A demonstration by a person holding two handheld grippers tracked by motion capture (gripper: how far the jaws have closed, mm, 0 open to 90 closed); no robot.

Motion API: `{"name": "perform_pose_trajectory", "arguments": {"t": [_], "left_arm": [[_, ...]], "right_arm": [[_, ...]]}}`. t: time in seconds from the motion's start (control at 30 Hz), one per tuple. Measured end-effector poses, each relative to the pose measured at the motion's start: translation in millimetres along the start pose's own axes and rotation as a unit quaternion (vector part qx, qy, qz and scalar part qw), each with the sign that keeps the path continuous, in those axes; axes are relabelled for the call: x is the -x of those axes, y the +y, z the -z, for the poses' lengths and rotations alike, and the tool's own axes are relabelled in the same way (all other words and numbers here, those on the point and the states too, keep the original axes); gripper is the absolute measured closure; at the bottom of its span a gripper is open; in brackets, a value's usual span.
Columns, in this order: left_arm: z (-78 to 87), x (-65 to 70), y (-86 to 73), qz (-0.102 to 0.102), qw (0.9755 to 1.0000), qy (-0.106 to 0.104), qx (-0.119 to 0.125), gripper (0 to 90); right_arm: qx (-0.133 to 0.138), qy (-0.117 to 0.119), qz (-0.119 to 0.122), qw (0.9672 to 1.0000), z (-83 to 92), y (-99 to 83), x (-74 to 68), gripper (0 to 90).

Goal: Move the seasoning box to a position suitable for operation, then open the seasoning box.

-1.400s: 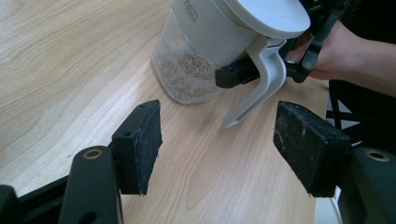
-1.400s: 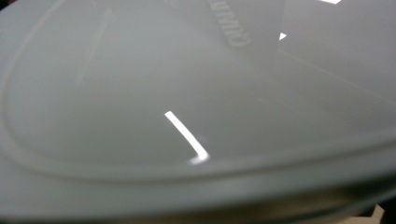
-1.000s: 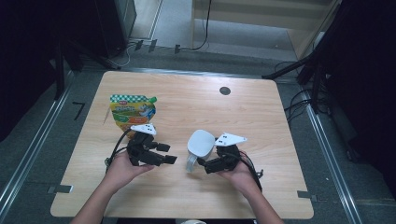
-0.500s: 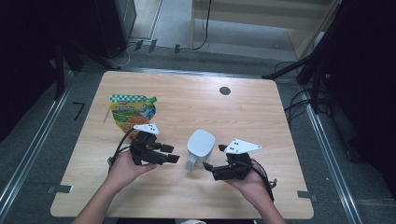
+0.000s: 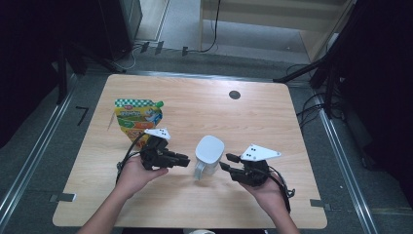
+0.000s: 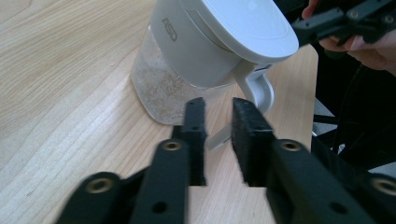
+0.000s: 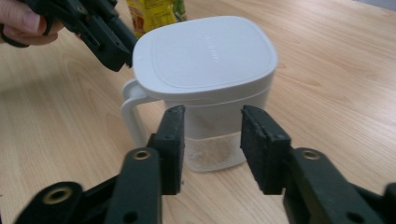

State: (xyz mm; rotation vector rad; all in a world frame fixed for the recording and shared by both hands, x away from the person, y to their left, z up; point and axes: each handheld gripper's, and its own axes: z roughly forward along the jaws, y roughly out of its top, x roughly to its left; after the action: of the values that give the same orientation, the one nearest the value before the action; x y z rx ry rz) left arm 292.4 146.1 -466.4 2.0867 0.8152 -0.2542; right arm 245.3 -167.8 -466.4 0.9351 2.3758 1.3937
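A clear jug with a white lid (image 5: 210, 150) and a white handle (image 7: 131, 112) stands upright mid-table, with pale grains in its bottom (image 6: 164, 88). My left gripper (image 5: 184, 161) sits just left of it. Its jaws (image 6: 217, 126) have just been closing to a narrow gap with nothing between them. My right gripper (image 5: 225, 164) hovers just right of the jug, and its jaws (image 7: 211, 145) have also just been closing. They stand apart in front of the jug's base without touching it.
A yellow-and-green snack pouch (image 5: 138, 118) lies flat at the table's left, behind my left hand. A dark round grommet (image 5: 234, 94) sits toward the far edge. The wooden table (image 5: 292, 131) has bare room on the right and far side.
The right gripper has drawn back from the jug toward the near right, and its jaws have narrowed. The left gripper's jaws have narrowed too. The jug has stayed put.
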Motion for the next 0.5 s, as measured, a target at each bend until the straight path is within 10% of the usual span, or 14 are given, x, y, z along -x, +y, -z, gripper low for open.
{"name": "perform_pose_trajectory", "arguments": {"t": [0.23, 0.5], "left_arm": [[-10.6, 4.7, 2.4, -0.019, 0.9998, -0.001, -0.005, 90.0], [-22.2, 11.9, 2.9, -0.037, 0.9993, -0.004, -0.007, 90.0]], "right_arm": [[-0.005, -0.008, -0.037, 0.9993, 2.8, 2.4, 7.3, 89.3], [-0.024, -0.006, -0.041, 0.9989, -8.3, 3.3, 5.6, 90.0]]}}
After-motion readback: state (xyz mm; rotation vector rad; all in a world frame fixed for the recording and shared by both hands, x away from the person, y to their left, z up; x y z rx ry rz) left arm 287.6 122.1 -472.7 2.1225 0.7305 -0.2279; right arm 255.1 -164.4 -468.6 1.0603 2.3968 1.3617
